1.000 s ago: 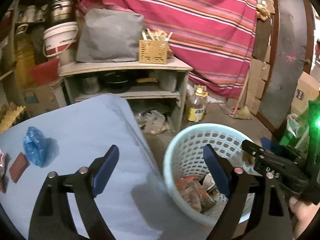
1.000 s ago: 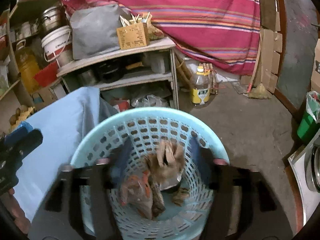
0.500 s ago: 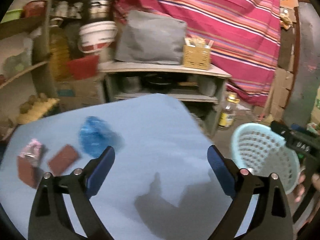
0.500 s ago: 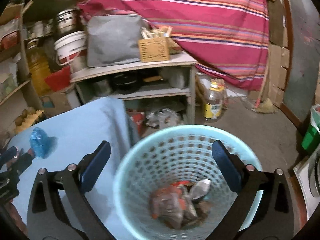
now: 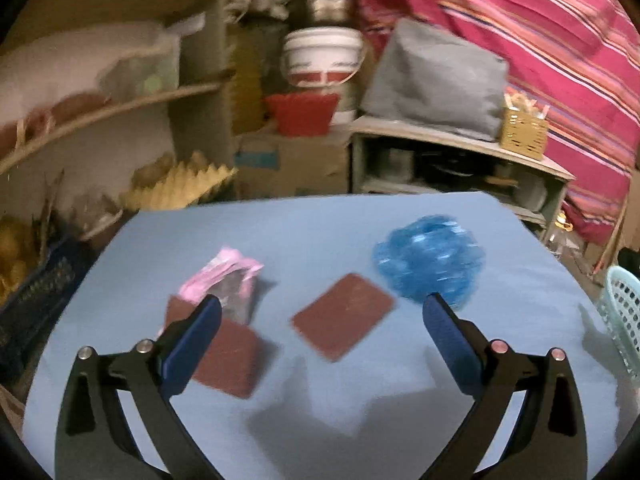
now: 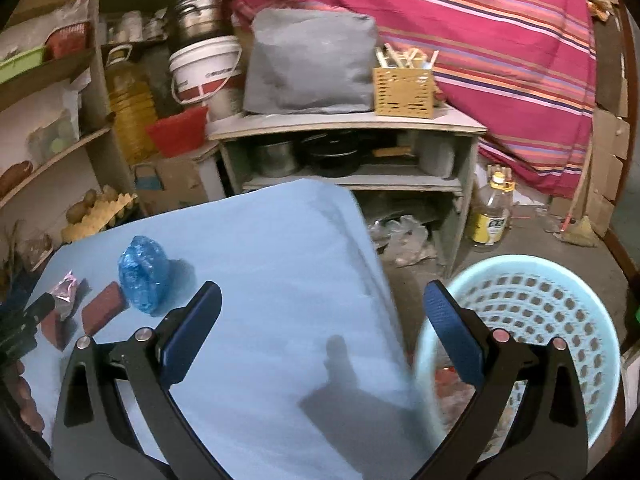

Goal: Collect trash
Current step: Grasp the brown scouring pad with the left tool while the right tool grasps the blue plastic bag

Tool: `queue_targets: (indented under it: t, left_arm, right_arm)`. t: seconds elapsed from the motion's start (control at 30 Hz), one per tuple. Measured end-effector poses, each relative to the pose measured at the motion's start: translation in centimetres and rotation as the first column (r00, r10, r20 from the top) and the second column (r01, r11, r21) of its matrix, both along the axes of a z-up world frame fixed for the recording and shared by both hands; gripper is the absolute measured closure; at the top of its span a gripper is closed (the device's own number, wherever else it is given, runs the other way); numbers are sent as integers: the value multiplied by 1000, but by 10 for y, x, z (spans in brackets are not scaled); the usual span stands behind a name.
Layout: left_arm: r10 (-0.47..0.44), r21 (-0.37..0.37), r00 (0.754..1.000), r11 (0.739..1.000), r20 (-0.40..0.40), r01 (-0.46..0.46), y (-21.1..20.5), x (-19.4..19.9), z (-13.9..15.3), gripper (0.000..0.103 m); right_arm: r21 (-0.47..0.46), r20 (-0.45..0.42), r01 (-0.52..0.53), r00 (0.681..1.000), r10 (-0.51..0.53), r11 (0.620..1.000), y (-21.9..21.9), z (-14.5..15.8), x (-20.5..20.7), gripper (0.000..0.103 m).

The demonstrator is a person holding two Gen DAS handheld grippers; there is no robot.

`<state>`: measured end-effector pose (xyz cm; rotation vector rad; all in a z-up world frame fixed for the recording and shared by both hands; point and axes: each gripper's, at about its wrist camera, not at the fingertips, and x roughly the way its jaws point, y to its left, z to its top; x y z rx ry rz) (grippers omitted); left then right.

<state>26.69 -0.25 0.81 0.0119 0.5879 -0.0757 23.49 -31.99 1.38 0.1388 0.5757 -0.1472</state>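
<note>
On the blue table (image 5: pixel 328 232) lie a crumpled blue plastic bag (image 5: pixel 428 260), a brown flat piece (image 5: pixel 342 316), a second brown piece (image 5: pixel 232 360) and a pink wrapper (image 5: pixel 224 276). My left gripper (image 5: pixel 320 332) is open and empty above the brown pieces. My right gripper (image 6: pixel 320 320) is open and empty over the table's right edge (image 6: pixel 376 280). The light blue basket (image 6: pixel 560 320) stands on the floor to the right with trash inside. The bag (image 6: pixel 142 276), brown pieces (image 6: pixel 102 308) and wrapper (image 6: pixel 66 288) also show in the right wrist view at the left.
A grey shelf unit (image 6: pixel 348 128) with pots, a grey bag and a yellow box stands behind the table. A bottle (image 6: pixel 492 208) stands on the floor by it. Wooden shelves (image 5: pixel 100 112) and egg trays (image 5: pixel 176 192) are at the left. The basket rim (image 5: pixel 624 320) shows at the left view's right edge.
My left gripper has swung left from the basket to over the trash on the table. My right gripper has pulled back from over the basket toward the table edge. Both stay open.
</note>
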Motion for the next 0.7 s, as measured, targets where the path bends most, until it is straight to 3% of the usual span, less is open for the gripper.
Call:
queue_targets:
  t: [0.4, 0.7]
  left_arm:
    - [46, 34, 992, 999, -121, -42, 80, 25, -39, 5]
    - [-51, 8, 970, 999, -239, 54, 78, 37, -57, 5]
  right_arm:
    - [-52, -57, -91, 995, 88, 995, 76, -20, 44, 4]
    - [-45, -79, -146, 987, 142, 988, 122, -30, 66, 4]
